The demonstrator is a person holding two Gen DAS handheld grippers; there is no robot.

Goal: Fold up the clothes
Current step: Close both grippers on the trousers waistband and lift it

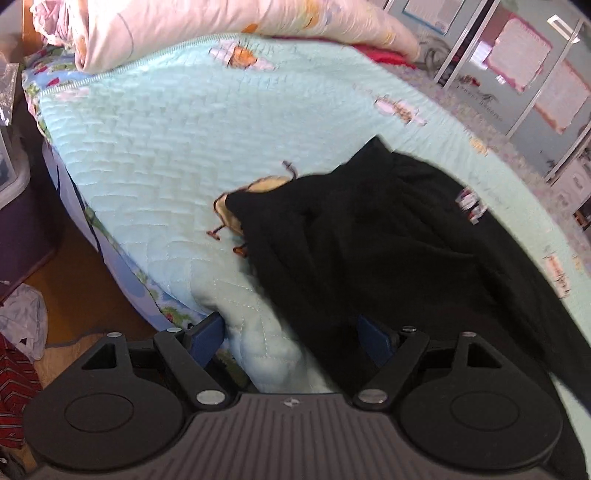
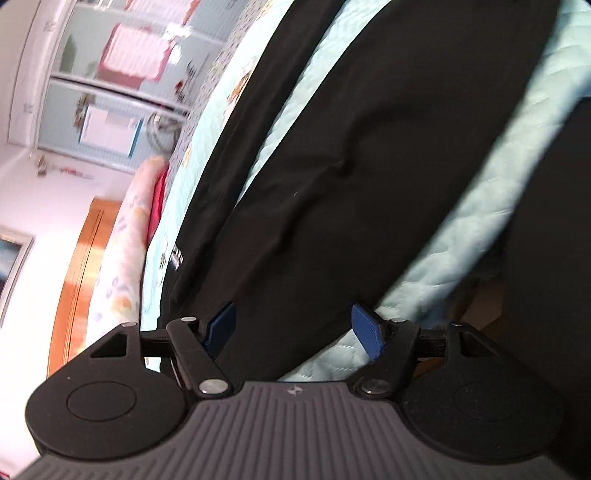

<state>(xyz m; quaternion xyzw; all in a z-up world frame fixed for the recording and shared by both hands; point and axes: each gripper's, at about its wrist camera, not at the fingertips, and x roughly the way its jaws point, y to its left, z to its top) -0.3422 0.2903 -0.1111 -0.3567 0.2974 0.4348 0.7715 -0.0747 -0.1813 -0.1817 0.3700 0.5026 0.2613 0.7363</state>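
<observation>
We see a black garment lying crumpled on the quilt of a bed, near its front edge, with a small printed logo turned up. Our left hand-held gripper hangs over the near edge of the garment with its jaws wide apart; the cloth and a fold of quilt lie between the blue pads, but we judge that nothing is pinched. Our right hand-held gripper is open too, rolled to one side, above a long black part of the garment with strips of quilt beside it. The risk we see is this: the quilt bunches up just at the left jaws, so closing there may catch quilt together with cloth, and the fold would drag the bed cover. Also the garment is not flat, so a grip may take two layers, or only one, and the fold would come out crooked. A rolled blanket lies at the far side, well apart.
</observation>
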